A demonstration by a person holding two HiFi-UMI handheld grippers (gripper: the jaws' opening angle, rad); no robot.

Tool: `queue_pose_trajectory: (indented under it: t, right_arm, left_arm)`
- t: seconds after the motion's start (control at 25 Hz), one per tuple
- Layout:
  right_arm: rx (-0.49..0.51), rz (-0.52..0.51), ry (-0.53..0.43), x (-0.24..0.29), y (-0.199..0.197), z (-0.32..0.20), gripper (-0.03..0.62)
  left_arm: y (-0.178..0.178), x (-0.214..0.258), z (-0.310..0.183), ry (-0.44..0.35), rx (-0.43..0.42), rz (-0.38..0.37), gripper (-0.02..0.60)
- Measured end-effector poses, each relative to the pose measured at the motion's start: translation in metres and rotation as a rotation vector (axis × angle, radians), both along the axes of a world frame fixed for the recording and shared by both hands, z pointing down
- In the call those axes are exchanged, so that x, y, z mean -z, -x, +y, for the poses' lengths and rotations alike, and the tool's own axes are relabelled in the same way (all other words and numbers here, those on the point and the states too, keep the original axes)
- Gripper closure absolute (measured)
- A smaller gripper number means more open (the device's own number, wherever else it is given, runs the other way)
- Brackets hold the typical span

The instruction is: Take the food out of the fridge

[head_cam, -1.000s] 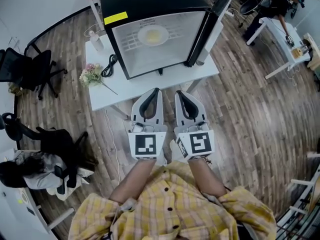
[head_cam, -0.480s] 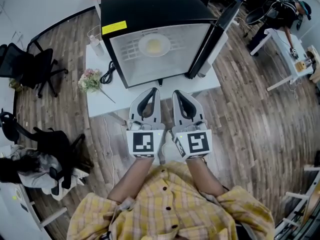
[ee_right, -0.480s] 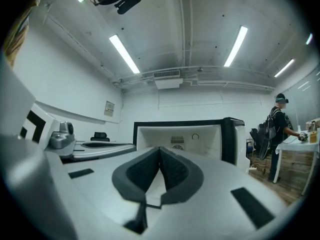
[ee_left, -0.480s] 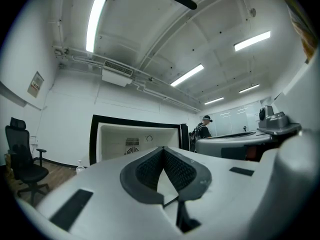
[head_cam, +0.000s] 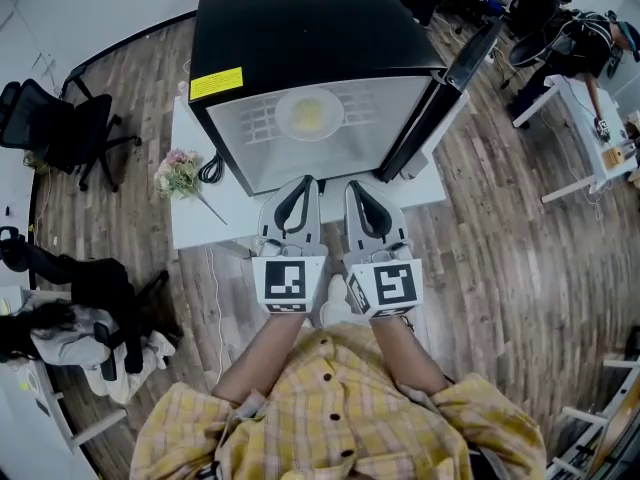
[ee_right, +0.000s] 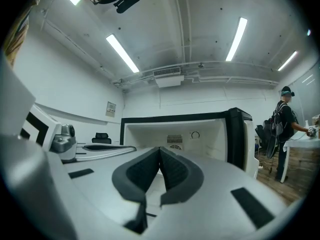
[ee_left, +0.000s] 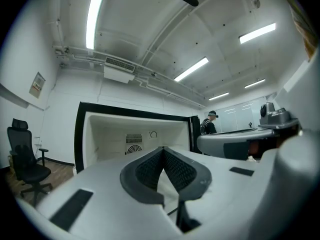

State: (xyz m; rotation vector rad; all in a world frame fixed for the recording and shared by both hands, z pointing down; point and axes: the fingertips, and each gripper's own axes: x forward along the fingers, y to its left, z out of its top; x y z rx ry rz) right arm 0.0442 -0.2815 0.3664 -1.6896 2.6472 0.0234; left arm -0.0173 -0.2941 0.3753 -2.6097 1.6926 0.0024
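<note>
The small black fridge (head_cam: 300, 28) stands on the white table (head_cam: 200, 213), its door wide open. Inside, round yellow food (head_cam: 308, 116) lies on a white plate (head_cam: 285, 120).

The right gripper (ee_right: 159, 150), its jaws together with nothing between them, faces the open fridge (ee_right: 212, 134).

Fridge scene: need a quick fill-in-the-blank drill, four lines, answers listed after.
1. The fridge has its door swung ____.
2. The plate of food sits ____ the fridge.
3. The left gripper and the right gripper both have their jaws ____, with nothing between them.
4. In the head view, the flowers lie on the table at the ____ side of the fridge.

Missing words: open; inside; shut; left
</note>
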Motion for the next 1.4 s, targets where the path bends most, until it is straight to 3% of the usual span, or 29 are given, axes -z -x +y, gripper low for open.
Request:
queue_pose_trajectory:
  t: [0.24,0.36,0.48,0.56,0.64,0.76,1.16,1.4]
  right_arm:
    - [0.028,-0.002,0.015,-0.008,-0.006,-0.033,0.586]
    - [0.035,0.001,0.021,-0.011,-0.009,-0.047,0.586]
    - [0.04,0.004,0.027,-0.014,-0.014,-0.059,0.586]
    - [0.048,-0.002,0.032,-0.016,-0.015,-0.066,0.586]
    - [0.056,-0.011,0.041,-0.018,-0.016,-0.072,0.586]
    - [0.063,-0.015,0.049,-0.021,-0.019,-0.08,0.586]
    - [0.086,-0.03,0.076,-0.031,-0.022,-0.098,0.586]
    - [0.093,-0.035,0.088,-0.035,-0.023,-0.103,0.586]
  left_arm:
    - [-0.004,-0.012,-0.038,0.04,0.028,0.005,0.574]
    - [-0.002,-0.026,-0.059,0.103,0.03,0.091,0.574]
    - [0.0,-0.044,-0.078,0.182,0.023,0.253,0.569]
    - [0.004,-0.06,-0.09,0.269,0.017,0.422,0.56]
    - [0.005,-0.076,-0.098,0.349,0.016,0.555,0.465]
    - [0.007,-0.093,-0.105,0.418,0.035,0.705,0.463]
    - [0.014,-0.113,-0.125,0.5,0.067,1.191,0.463]
    - [0.022,-0.12,-0.136,0.515,0.14,1.355,0.463]
